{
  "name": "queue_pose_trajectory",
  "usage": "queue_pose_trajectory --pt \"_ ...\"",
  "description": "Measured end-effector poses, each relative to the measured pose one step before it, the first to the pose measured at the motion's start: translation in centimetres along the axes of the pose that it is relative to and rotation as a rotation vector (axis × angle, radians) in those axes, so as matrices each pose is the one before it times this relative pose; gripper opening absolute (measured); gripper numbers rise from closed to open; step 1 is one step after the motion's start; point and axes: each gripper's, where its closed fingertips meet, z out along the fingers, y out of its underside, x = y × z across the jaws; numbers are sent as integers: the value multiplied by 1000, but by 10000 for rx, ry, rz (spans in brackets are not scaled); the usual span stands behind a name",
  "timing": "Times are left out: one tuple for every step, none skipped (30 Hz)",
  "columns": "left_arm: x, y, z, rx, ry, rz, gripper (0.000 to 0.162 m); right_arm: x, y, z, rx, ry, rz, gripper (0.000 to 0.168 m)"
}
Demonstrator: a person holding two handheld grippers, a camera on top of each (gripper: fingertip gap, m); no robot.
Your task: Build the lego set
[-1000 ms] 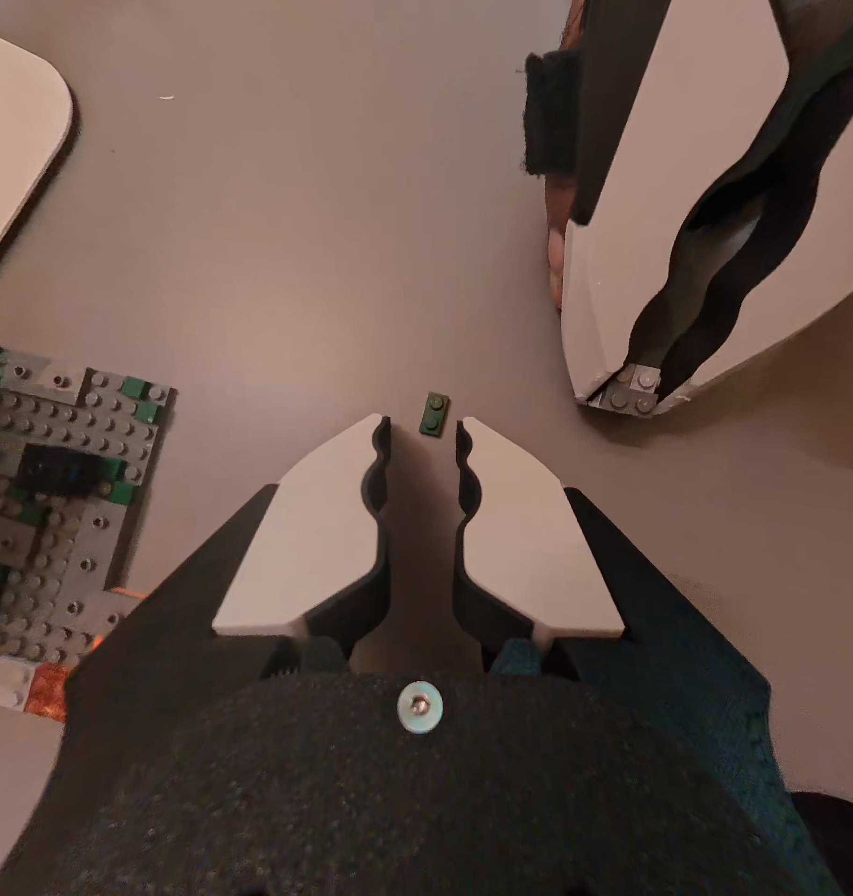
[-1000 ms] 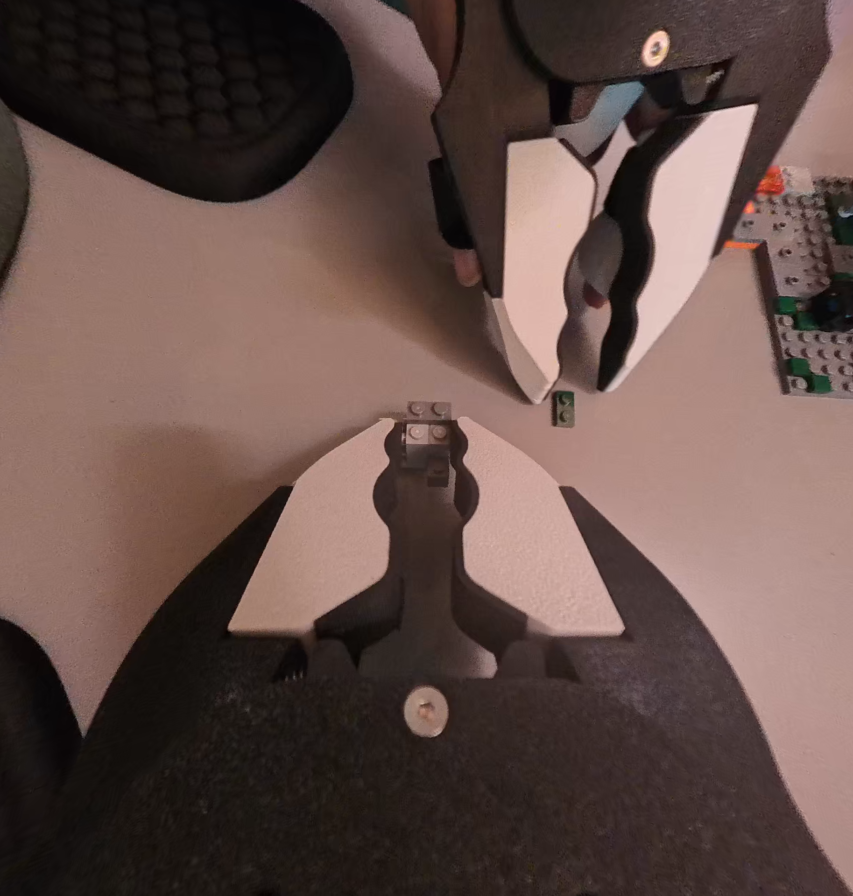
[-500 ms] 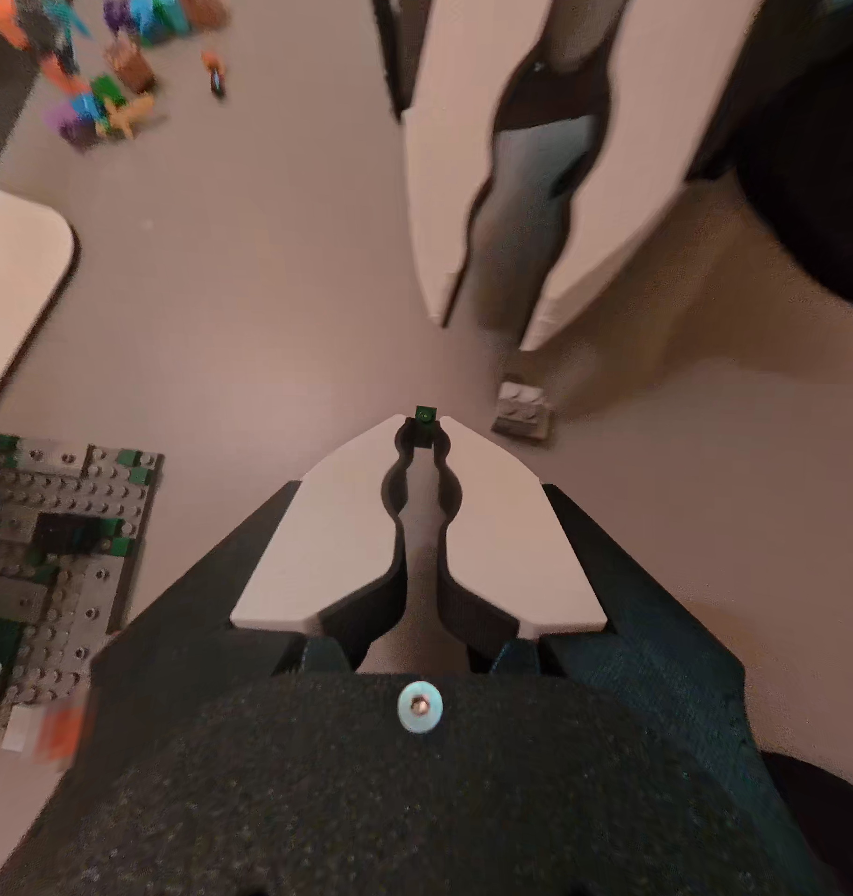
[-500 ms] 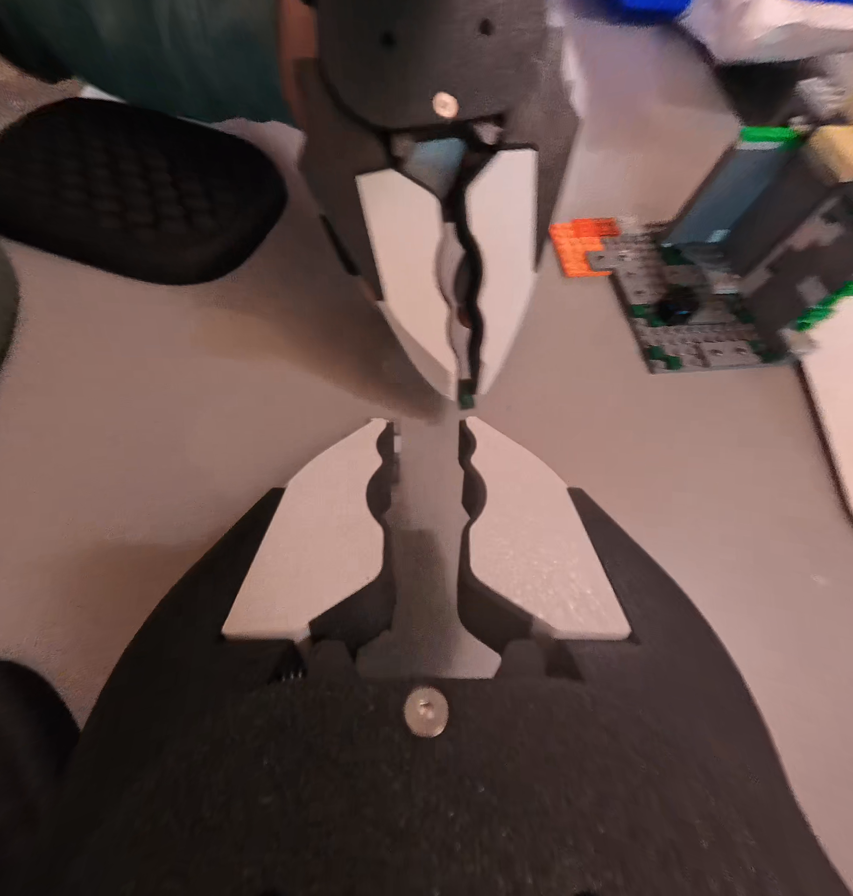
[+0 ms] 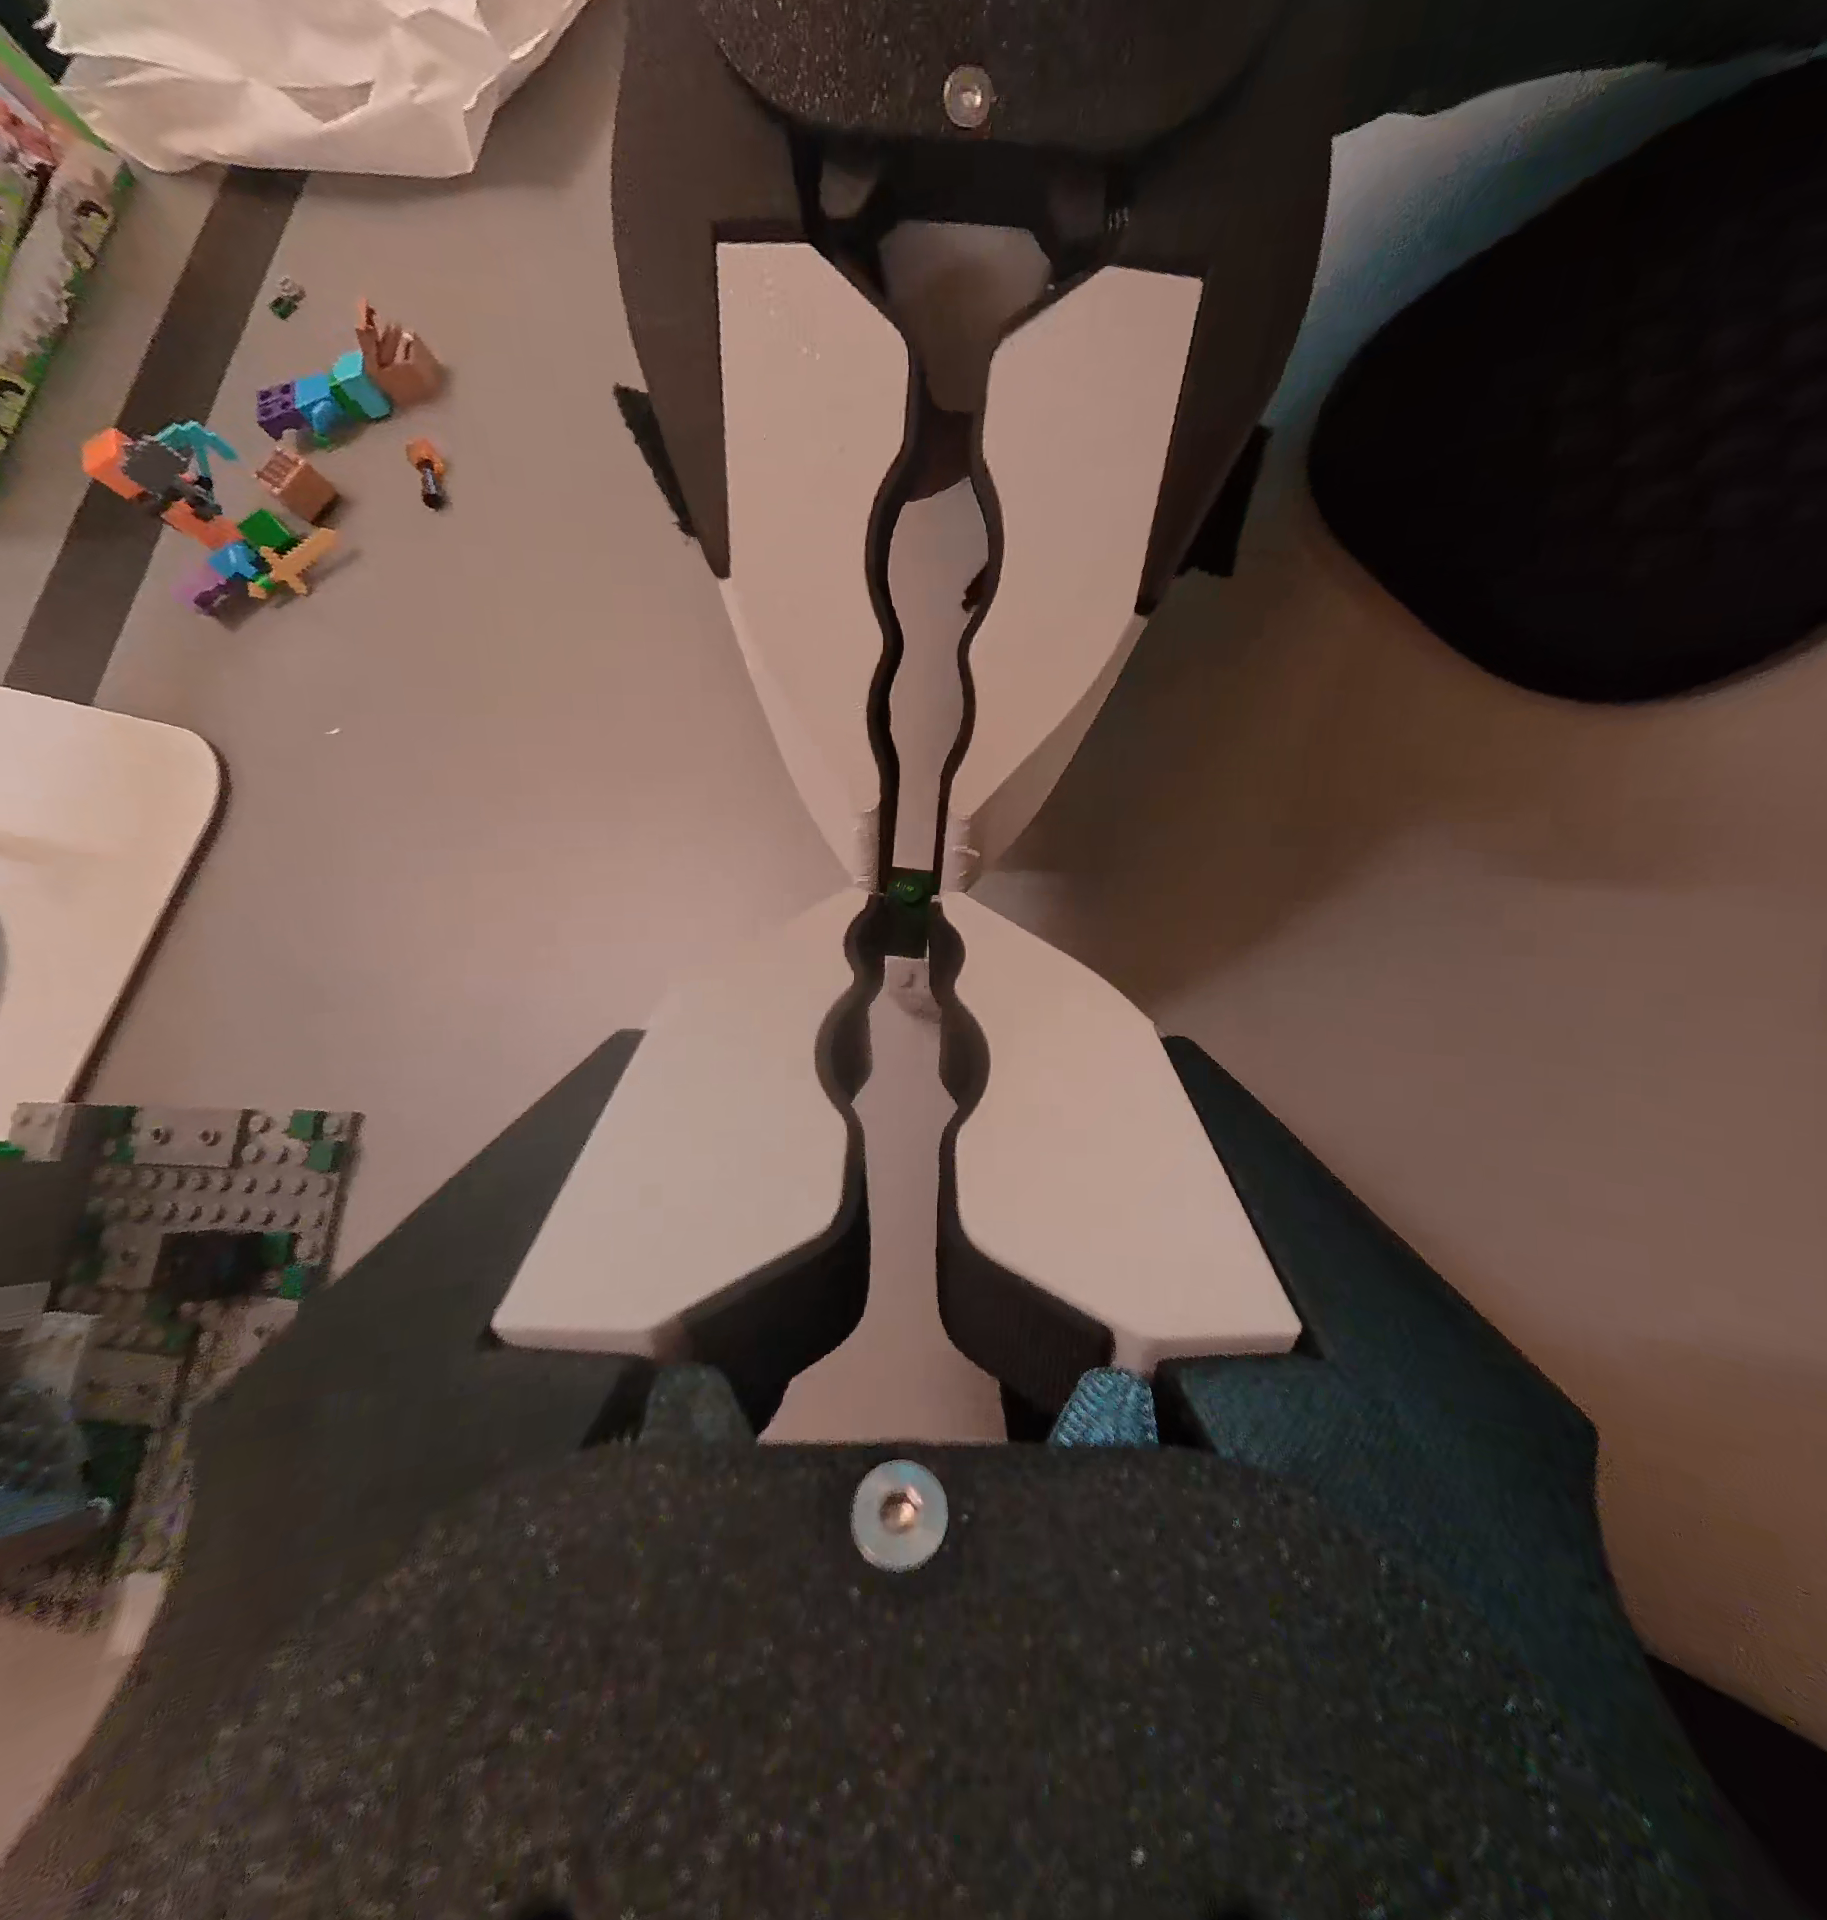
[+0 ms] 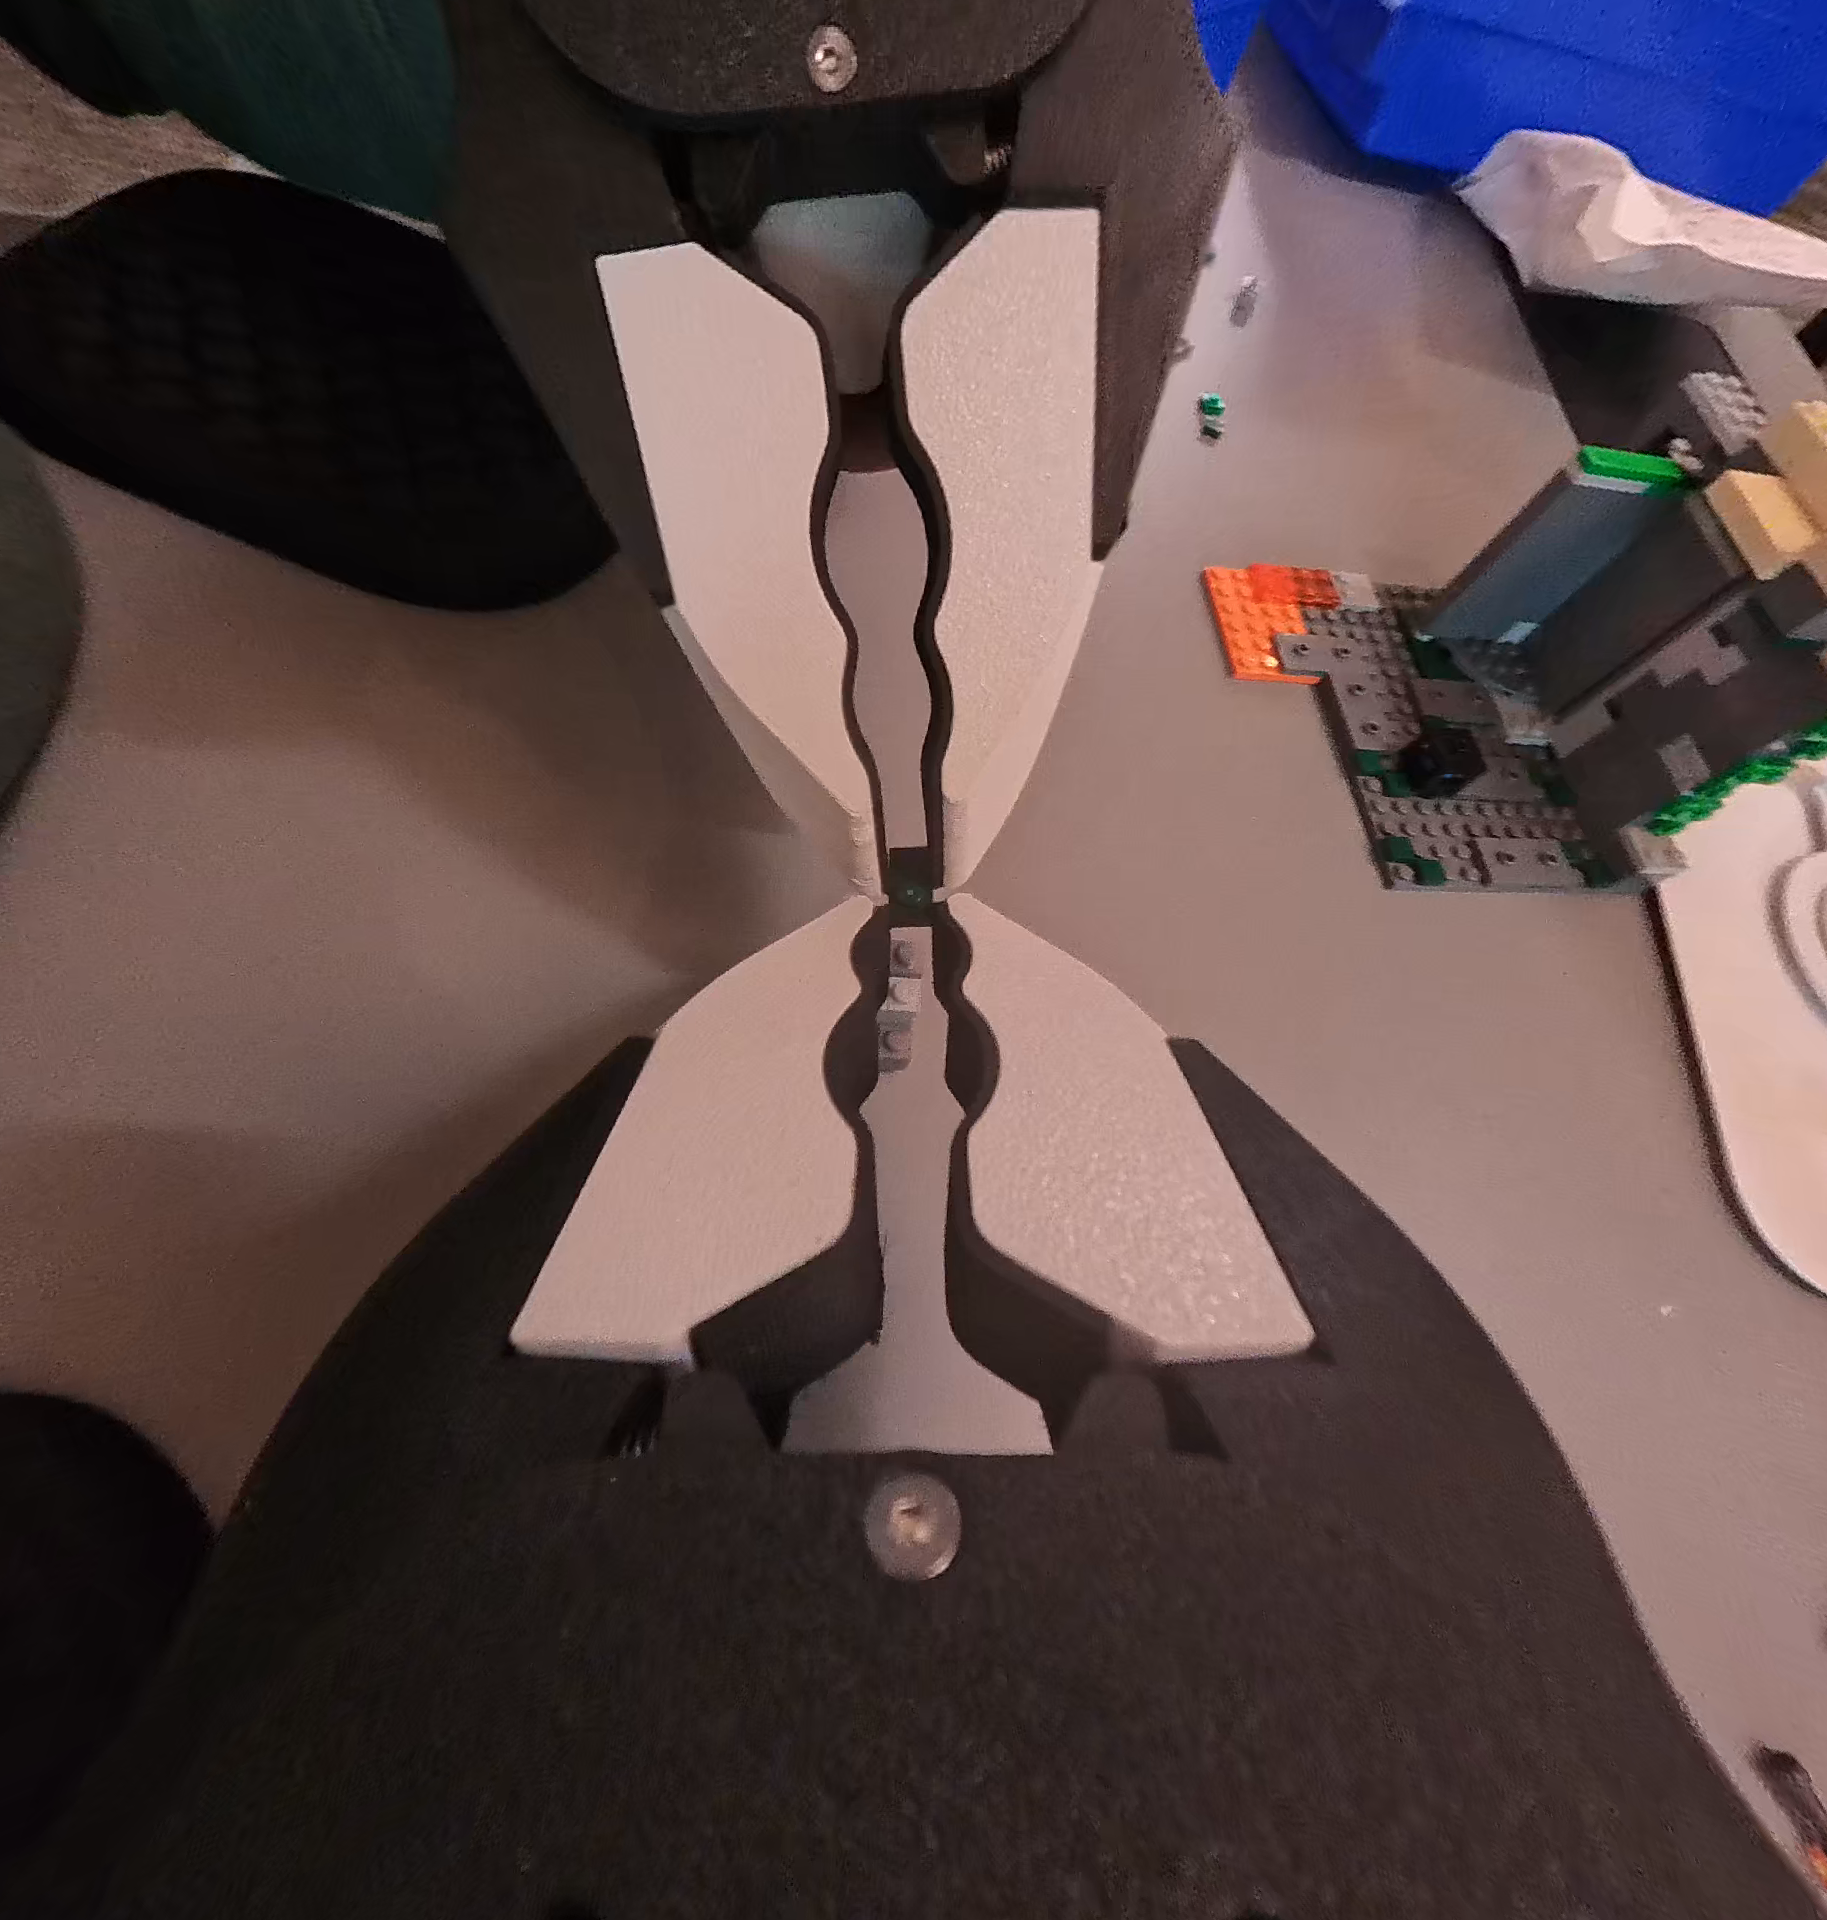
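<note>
A small dark green plate point(image 5: 907, 896) is pinched between the tips of both grippers, which meet tip to tip above the table. My left gripper point(image 5: 901, 923) is shut on its near end. My right gripper point(image 5: 911, 868) comes from opposite and has closed to the plate's width on the other end. In the right wrist view the plate point(image 6: 910, 888) sits between my right gripper point(image 6: 909, 923) and the left gripper point(image 6: 907, 864). A small grey piece point(image 6: 901, 1003) lies on the table under the tips; it also shows in the left wrist view point(image 5: 914, 995).
The partly built grey and green model point(image 6: 1470, 790) stands to the right gripper's right and also shows in the left wrist view point(image 5: 192, 1195). A white tray point(image 6: 1771, 1091) lies beside it. Loose coloured pieces point(image 5: 265, 478), crumpled white paper point(image 5: 296, 73) and a black cushion point(image 5: 1615, 416) lie around. The grippers are tip to tip, or close to it.
The left gripper closed on the green plate and lifted it. The right gripper let go of the grey piece, then came tip to tip with the left and narrowed onto the green plate.
</note>
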Motion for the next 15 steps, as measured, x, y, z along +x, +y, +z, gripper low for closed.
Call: queue_pose_trajectory --pt "80 133 -26 -10 74 -111 8 -165 95 -33 -50 -227 -43 7" --pt "-37 244 -17 -54 3 -46 11 -100 254 -16 -115 -268 -55 7" --pt "-14 316 8 -98 13 -47 12 -113 405 6 -176 -337 -69 7" --pt "-2 349 49 -99 22 -56 13 -99 425 26 -171 -351 -60 7" --pt "102 380 102 -107 69 -73 15 -158 362 70 -126 -388 -50 7" --pt "145 400 174 -119 94 -86 17 -195 266 100 -93 -407 -51 7" --pt "74 418 223 -115 39 -74 19 -132 224 124 -93 -347 -79 7" --pt "55 379 242 -89 21 -42 21 -99 219 146 -127 -312 -128 7" --pt "56 367 245 -93 41 -46 22 -104 173 145 -128 -301 -151 7" --pt "-2 299 247 -67 29 -57 24 -90 95 159 -96 -292 -133 7" --pt "0 211 253 -14 55 -73 24 -105 38 156 -74 -301 -106 7" --pt "-33 149 248 14 71 -110 24 -40 54 176 -90 -265 -96 7" --pt "-53 104 230 27 83 -114 24 56 103 157 -128 -194 -105 7" --pt "-2 74 201 13 109 -82 24 90 115 130 -139 -170 -101 7" --pt "-33 61 185 3 72 -45 24 76 93 80 -122 -173 -82 7"
